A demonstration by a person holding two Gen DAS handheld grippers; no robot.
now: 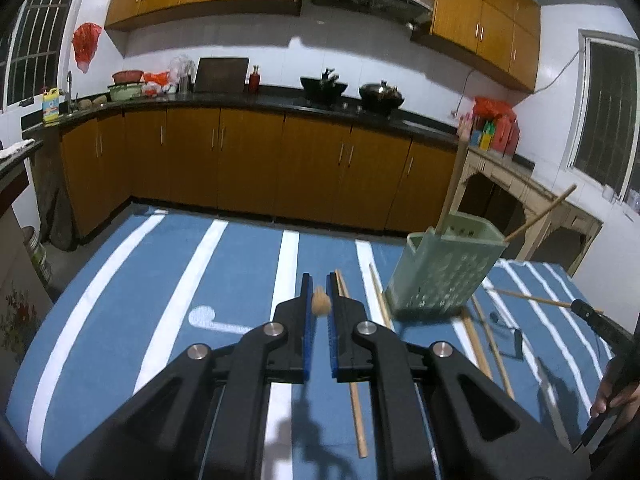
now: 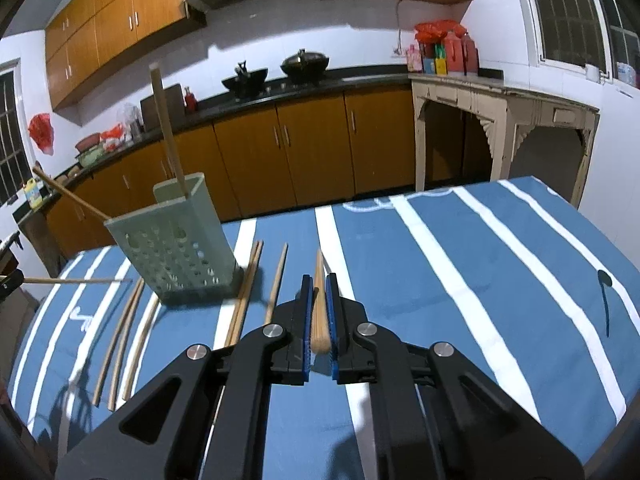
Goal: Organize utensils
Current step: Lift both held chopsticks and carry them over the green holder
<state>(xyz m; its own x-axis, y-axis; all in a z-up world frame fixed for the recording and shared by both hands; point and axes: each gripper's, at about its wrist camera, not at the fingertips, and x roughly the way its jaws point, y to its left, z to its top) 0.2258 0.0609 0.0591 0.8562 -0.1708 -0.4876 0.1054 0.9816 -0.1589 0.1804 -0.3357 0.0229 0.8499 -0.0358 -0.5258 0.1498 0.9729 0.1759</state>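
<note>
Gripping one wooden chopstick each, both tools are clamped tight. Left tool (image 1: 319,286) pinches a chopstick end-on (image 1: 321,301) btwn its blue pads, so only the rounded butt shows. Right tool (image 2: 319,286) is clamped on another chopstick (image 2: 319,300), which points fwd & away over the striped blue cloth (image 2: 440,280) on the tabletop.

Green perforated holder (image 2: 176,248) stands upright on the cloth, left of the right tool & far-right of the left tool. It has 2 sticks in it already: one near-vertical (image 2: 166,128), one leaning out to the left (image 2: 68,194) in the right wrist view.

Loose chopsticks lie flat on the cloth around the holder: a touching pair (image 2: 246,292) just right of it, a single (image 2: 277,280) next over, & approx 3 more (image 2: 124,340) on its near-left side. Left wrist view shows one long stick (image 1: 352,360) just right of the left tool's fingers.

At right edge of the left wrist view: a hand (image 1: 614,392) w/ the other tool's dark body, stick jutting out.
</note>
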